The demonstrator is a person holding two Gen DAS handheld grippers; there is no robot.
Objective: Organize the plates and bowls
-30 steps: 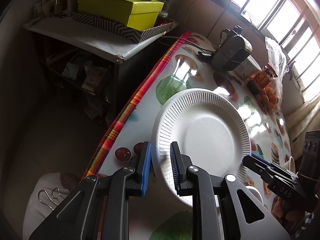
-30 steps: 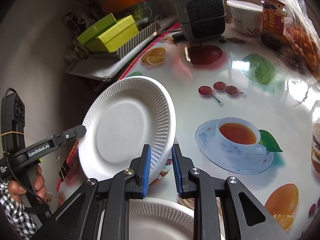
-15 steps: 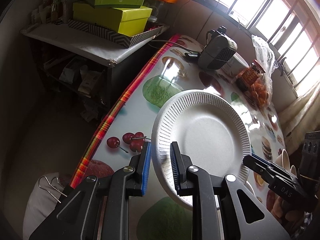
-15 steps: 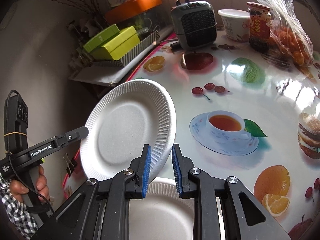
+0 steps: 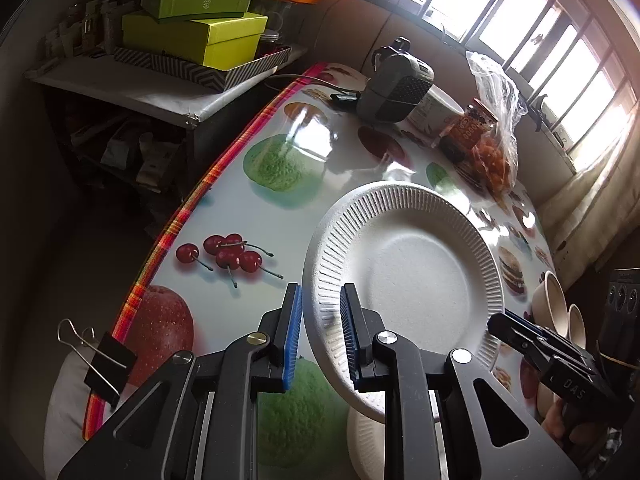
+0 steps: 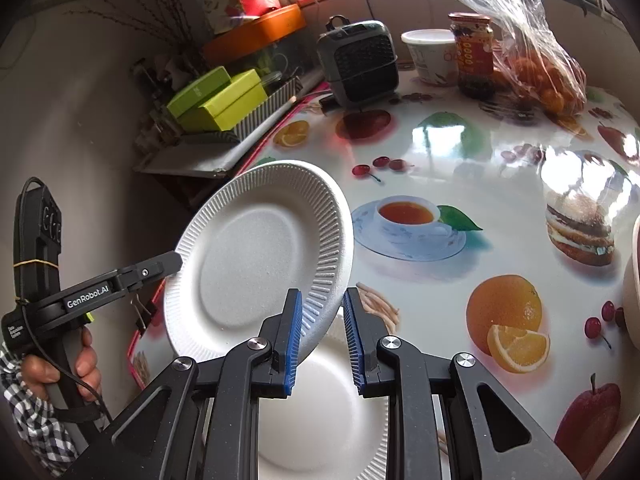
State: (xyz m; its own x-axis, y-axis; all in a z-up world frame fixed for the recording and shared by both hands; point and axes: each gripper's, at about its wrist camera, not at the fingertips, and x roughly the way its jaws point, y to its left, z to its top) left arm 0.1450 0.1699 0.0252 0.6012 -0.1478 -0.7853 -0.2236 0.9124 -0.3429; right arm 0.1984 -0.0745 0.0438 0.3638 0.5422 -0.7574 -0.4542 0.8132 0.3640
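Overhead of the fruit-print tablecloth (image 6: 500,184), I held one white paper plate (image 5: 404,280) tilted in the air between my two tools. My left gripper (image 5: 320,332) sat at lower centre of its own view with the blue pads a little apart, the plate's ribbed rim standing in the gap between them; I could not tell whether either pad actually touched it. My right gripper (image 6: 322,334) showed the same at lower centre of the right wrist view: pads parted, the rim of that plate passing between them, seemingly against the left pad. In the left wrist view the right gripper's black tips met the plate's edge at lower right. A second paper plate (image 6: 332,412) lay flat on the cloth directly under the raised one, mostly hidden by my right tool. Two beige bowls (image 5: 554,302) stood near the right edge of the left wrist view. Farther up the frame sat a grey heater (image 6: 360,64), a white tub (image 6: 430,56), a jar (image 6: 474,54) and a plastic bag of oranges (image 6: 536,68); green boxes (image 5: 196,28) lay in a tray at upper left.
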